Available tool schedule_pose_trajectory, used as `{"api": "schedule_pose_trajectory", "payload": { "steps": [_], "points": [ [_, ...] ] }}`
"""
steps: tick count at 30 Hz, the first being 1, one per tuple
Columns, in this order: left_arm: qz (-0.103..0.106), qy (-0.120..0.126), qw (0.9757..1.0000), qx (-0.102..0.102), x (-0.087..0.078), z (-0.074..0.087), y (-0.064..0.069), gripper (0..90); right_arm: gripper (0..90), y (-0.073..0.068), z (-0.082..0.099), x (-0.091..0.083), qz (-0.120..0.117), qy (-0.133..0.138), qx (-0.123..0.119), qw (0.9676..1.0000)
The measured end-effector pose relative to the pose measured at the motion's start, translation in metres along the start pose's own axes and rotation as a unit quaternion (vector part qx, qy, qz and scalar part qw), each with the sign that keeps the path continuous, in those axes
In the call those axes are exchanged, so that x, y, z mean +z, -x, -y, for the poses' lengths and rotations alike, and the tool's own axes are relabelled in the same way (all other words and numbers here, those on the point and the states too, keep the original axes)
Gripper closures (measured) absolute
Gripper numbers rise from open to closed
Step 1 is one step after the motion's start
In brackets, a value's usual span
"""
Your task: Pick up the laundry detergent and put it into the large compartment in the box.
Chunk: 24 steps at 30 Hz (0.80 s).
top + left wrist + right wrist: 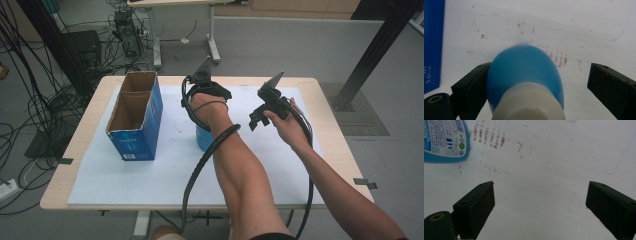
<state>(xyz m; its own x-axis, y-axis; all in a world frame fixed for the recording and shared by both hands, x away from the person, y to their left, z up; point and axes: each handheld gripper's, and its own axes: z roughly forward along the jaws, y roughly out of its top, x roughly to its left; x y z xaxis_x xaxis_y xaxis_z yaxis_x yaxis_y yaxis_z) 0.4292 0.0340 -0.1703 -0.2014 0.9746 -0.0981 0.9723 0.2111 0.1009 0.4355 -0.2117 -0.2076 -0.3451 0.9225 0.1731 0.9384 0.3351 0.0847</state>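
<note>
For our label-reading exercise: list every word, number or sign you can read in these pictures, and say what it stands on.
"5.0" with small unclear characters: on the blue box.
Barcode, round green mark and fine print: on the blue bottle label, too small to read.
White print on the box front in the high view: blurred.

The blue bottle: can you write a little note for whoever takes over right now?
Left gripper: open around the blue bottle, left pad touching it, right pad apart from it; no grip yet.
Right gripper: open, holding nothing, over the white mat to the bottle's right.
Bottle stands on the mat; the open blue box sits to its left.
Done: left gripper is in place around the bottle.
Left: probably shut on the bottle and move it, perhaps to the box.
</note>
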Motion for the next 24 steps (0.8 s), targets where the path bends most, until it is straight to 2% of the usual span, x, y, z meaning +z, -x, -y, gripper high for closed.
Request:
{"api": "schedule_pose_trajectory", "payload": {
  "steps": [6, 11, 16, 24],
  "points": [
    [-0.003, 0.005, 1.0000, 0.000, -0.0006, 0.0020, -0.0005, 10.0, 8.4, -0.0010, -0.0003, 0.0004, 0.000, 0.000, -0.003, 1.0000],
    [-0.007, 0.009, 0.9999, 0.005, -0.0013, 0.0040, 0.0005, 16.3, 8.4, -0.0016, -0.0008, 0.0012, 0.000, 0.000, -0.004, 1.0000],
    [-0.021, 0.012, 0.9997, 0.002, -0.0021, 0.0054, 0.0046, 23.5, 8.4, -0.0020, -0.0016, 0.0016, 0.000, -0.001, -0.004, 1.0000],
    [-0.030, 0.013, 0.9995, -0.007, -0.0039, 0.0054, 0.0043, 34.1, 8.3, -0.0042, -0.0026, 0.0025, 0.000, -0.001, -0.005, 1.0000]
  ]
}}
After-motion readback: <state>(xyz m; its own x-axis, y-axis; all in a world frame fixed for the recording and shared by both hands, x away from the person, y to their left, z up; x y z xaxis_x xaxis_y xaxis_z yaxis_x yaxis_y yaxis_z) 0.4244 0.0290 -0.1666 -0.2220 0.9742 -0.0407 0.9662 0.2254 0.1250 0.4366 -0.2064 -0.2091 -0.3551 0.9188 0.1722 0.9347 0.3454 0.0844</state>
